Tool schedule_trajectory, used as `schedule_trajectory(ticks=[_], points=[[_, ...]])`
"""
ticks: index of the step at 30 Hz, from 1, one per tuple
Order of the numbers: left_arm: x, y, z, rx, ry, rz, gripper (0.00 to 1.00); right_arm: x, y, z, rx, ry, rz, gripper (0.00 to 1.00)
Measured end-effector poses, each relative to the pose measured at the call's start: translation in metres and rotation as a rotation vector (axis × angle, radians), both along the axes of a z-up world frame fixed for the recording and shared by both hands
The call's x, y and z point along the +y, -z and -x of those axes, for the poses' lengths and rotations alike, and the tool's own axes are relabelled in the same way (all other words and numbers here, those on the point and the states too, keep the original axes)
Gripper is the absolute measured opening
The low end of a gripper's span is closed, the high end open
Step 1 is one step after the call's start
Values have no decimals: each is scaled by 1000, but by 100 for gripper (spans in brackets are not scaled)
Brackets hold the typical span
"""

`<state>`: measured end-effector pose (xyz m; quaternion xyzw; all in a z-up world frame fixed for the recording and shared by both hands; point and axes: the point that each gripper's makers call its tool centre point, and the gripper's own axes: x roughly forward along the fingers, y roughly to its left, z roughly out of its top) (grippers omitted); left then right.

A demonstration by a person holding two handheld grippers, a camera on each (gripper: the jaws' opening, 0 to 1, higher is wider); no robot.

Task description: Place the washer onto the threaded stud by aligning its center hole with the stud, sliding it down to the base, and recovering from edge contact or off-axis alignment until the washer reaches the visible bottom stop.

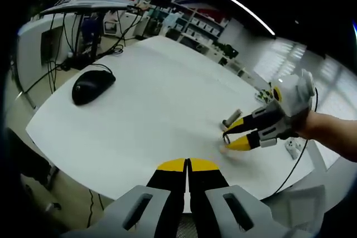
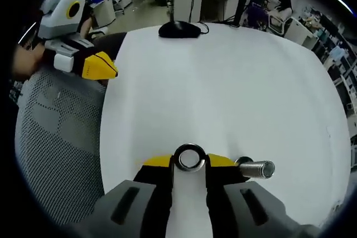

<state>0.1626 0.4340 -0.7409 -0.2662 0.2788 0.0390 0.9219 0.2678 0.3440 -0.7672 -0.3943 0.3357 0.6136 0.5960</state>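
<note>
Washer is sitting clamped in your right gripper, just beside the lying stud, not yet threaded; your left gripper is idling, jaws together.

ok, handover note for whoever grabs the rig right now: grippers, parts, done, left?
Right gripper: shut on the washer, held at its jaw tips just above the white table.
Left gripper: shut, empty, held back at the near table edge.
Threaded stud: lying on its side on the table, just beside the right gripper's jaws.
Done: washer picked up.
Left: line the washer's hole up with the stud, slide it on to the base stop.
Computer mouse sits at the far side, out of the way.
</note>
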Motion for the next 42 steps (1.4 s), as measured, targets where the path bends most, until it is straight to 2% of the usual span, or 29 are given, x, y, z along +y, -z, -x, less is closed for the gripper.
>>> schedule_trajectory(ticks=[9, 16, 28, 42], points=[[0, 0, 0, -1, -1, 1, 0, 0, -15, -5, 6, -19, 22, 22], [0, 0, 0, -2, -1, 0, 0, -2, -23, -11, -22, -51, 46, 22], [0, 0, 0, 0, 1, -3, 0, -10, -30, -17, -42, -100, 94, 22], [0, 0, 0, 1, 1, -2, 0, -15, -37, -34, -65, -108, 139, 22]])
